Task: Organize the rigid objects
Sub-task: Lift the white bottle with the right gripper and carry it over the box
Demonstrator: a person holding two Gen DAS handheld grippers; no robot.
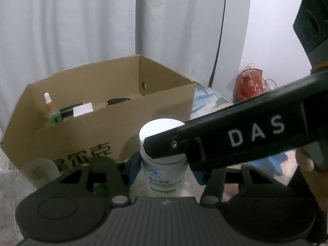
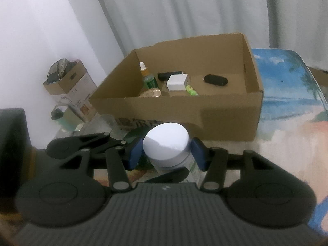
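Note:
A white-capped supplement bottle stands upright in front of an open cardboard box. My left gripper is shut on the bottle's body, its blue pads on either side. My right gripper is shut on the cap, and in the left wrist view its black finger crosses over the bottle from the right. Inside the box lie a dropper bottle, a white adapter, a black oval object and a green tube.
The table has a beach-print cover. A small carton with dark contents stands at the left by the wall. A red bag sits beyond the table's far right. Grey curtains hang behind; a black cable runs down them.

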